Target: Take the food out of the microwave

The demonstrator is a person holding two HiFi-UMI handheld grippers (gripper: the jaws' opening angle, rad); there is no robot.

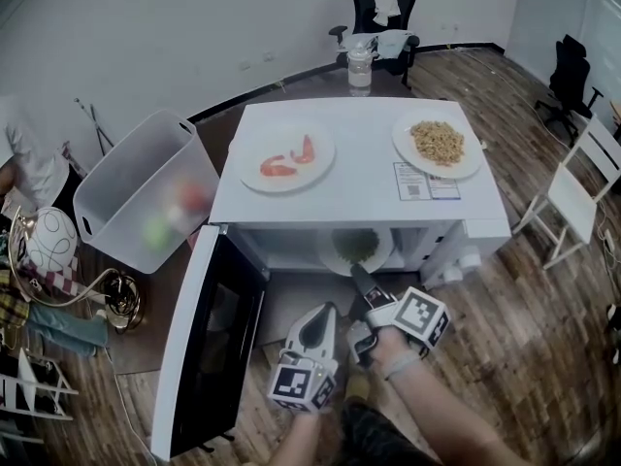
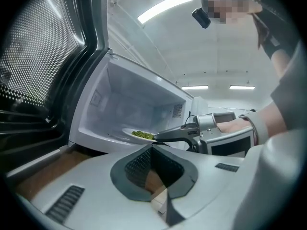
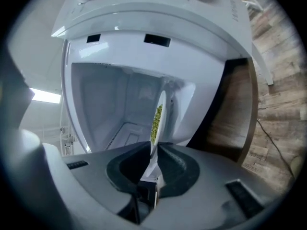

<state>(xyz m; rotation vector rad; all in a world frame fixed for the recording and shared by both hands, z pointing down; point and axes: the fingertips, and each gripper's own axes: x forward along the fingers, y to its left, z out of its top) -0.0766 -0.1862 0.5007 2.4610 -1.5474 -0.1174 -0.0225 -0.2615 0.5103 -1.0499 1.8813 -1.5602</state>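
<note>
Now, plate [image 3: 161,102] pinched between right fingers [image 3: 181,169]

- No word, brand or number reads clearly in any view.
- Paper label [image 1: 426,182] lies flat on top of the microwave [image 1: 359,207], toward its right front corner. It carries a square scan code and several lines of fine print, all too small to read.
- The left cube [image 1: 301,384] on the left gripper [image 1: 323,315] and the right cube [image 1: 424,318] on the right gripper [image 1: 360,278] bear black-and-white square marker patterns, no characters.
- Faint print [image 3: 233,11] runs along the microwave's upper edge in the right gripper view, blurred and illegible.
</note>
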